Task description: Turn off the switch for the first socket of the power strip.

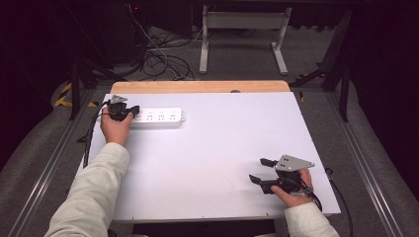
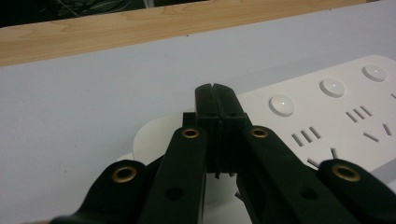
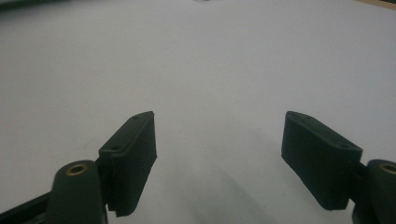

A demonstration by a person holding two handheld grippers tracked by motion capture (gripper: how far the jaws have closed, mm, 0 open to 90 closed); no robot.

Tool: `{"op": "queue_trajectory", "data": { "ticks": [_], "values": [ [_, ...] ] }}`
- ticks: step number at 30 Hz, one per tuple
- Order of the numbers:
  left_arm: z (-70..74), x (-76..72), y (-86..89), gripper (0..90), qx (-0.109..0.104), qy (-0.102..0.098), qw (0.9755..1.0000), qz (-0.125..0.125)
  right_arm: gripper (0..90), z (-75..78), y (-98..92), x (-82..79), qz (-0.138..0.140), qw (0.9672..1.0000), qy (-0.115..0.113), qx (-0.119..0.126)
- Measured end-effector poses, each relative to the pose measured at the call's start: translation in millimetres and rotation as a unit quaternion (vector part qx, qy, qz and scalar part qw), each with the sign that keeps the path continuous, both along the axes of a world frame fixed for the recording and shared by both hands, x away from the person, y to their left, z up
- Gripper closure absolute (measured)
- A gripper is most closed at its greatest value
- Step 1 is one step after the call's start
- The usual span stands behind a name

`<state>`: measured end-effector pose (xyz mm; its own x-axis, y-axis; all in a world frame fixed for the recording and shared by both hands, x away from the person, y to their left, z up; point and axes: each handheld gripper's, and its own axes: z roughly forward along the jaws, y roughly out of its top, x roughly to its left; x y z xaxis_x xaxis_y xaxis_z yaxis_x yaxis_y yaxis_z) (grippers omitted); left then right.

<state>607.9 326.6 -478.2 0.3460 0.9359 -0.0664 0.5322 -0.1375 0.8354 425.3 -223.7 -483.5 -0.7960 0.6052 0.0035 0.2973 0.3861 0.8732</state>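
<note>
High view: left gripper [image 1: 132,111] sat over power strip [image 1: 160,117] end, jaws clenched empty; right gripper [image 1: 260,171] rested low on tabletop [image 1: 207,148], jaws released.

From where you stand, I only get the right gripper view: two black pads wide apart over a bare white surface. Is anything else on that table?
Observer: Yes, a white power strip lies at the far left of the table.
Operator: Is the other tool near it?
Observer: The left tool sits over the strip's left end, jaws shut together with nothing between them.
Operator: What's on the strip?
Observer: A row of round buttons above the socket slots.
</note>
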Motion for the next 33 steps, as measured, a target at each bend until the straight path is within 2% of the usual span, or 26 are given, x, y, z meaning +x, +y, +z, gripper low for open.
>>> {"op": "queue_trajectory", "data": {
  "ticks": [6,9,22,28,33],
  "values": [
    [0.8,-0.5,-2.2,90.0,0.011,-0.001,0.9999,0.000,26.7,-0.1,-0.2,0.0,0.000,1.0000,0.000,0.000],
    [1.5,-0.9,-4.1,90.0,0.025,-0.002,0.9997,-0.001,26.6,0.0,-0.2,-0.1,0.000,1.0000,-0.001,-0.001],
    [0.9,-1.9,-5.8,90.0,0.030,-0.006,0.9995,0.004,26.7,-1.0,-0.5,0.4,0.001,1.0000,0.003,0.000],
    [-0.4,-2.8,-6.4,90.0,0.016,-0.005,0.9998,0.014,26.6,-1.2,0.1,0.3,0.002,1.0000,0.004,-0.001],
    [0.5,-3.1,-9.4,90.0,0.033,-0.006,0.9993,0.016,26.6,-1.4,0.1,0.2,0.003,1.0000,0.004,-0.001]
  ]
}}
